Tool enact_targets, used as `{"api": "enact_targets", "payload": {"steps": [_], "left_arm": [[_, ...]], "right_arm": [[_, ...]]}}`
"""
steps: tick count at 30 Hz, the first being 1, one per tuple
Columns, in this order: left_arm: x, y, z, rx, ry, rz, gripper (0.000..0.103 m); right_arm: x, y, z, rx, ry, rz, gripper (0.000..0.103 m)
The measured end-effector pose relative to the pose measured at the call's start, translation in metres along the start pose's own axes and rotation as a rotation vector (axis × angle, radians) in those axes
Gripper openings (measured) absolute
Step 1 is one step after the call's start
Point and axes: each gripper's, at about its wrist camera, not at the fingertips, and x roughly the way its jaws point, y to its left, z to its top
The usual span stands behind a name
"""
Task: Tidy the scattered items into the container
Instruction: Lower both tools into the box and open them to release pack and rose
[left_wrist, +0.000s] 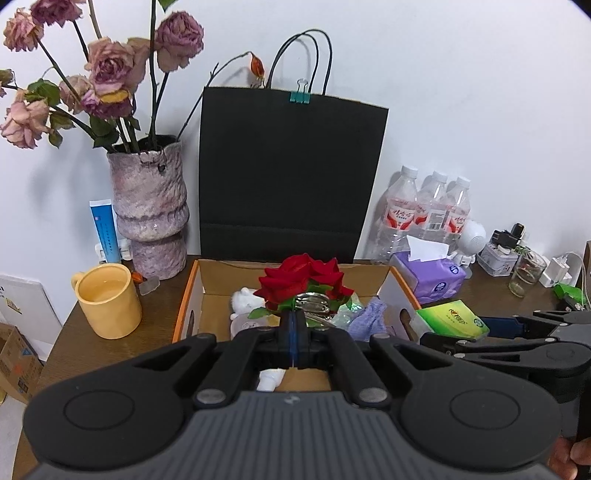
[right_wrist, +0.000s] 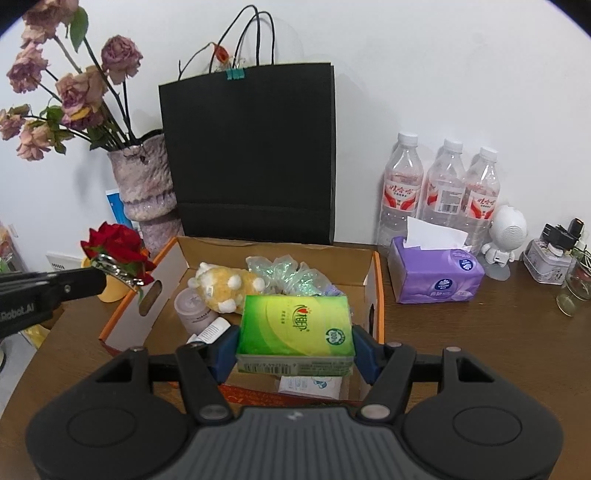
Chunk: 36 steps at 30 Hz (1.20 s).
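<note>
An open cardboard box (left_wrist: 186, 295) (right_wrist: 378, 280) with orange edges sits on the brown table. Inside lie a yellow-white plush toy (right_wrist: 221, 284), a crinkled plastic bag (right_wrist: 291, 275), a pink jar (right_wrist: 194, 308), a white tube (right_wrist: 212, 330) and a purple cloth (left_wrist: 369, 319). My left gripper (left_wrist: 293, 321) (right_wrist: 101, 277) is shut on a red rose charm (left_wrist: 303, 277) (right_wrist: 118, 247) with metal rings, held over the box's left side. My right gripper (right_wrist: 293, 347) (left_wrist: 436, 334) is shut on a green tissue pack (right_wrist: 295, 325) (left_wrist: 454, 319), held above the box's near right part.
A black paper bag (left_wrist: 288, 177) stands behind the box. To the left are a vase of dried roses (left_wrist: 151, 206) and a yellow mug (left_wrist: 109, 299). On the right are a purple tissue box (right_wrist: 436, 273), three water bottles (right_wrist: 443, 184), a white figurine (right_wrist: 506, 232) and a glass jar (right_wrist: 572, 288).
</note>
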Motion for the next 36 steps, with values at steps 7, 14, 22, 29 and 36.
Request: {"api": "enact_targets", "payload": {"steps": [7,14,22,29,36], "left_arm": [[0.029,0.009,-0.002,-0.024,0.044,0.000,0.001],[0.057,0.016,-0.001,-0.039,0.074,0.010,0.001],[0.089,0.021,0.003,-0.048,0.109,0.035,0.001],[0.110,0.022,0.000,-0.050,0.128,0.039,0.001],[0.129,0.030,-0.010,-0.065,0.163,0.040,0.001]], "right_arm": [[0.024,-0.002,0.005,-0.016,0.028,-0.008,0.062],[0.049,-0.003,0.008,-0.020,0.056,-0.013,0.062],[0.075,-0.008,0.008,-0.007,0.080,-0.007,0.062],[0.098,-0.010,0.005,-0.009,0.108,-0.015,0.062],[0.120,-0.009,-0.002,-0.005,0.139,-0.008,0.063]]}}
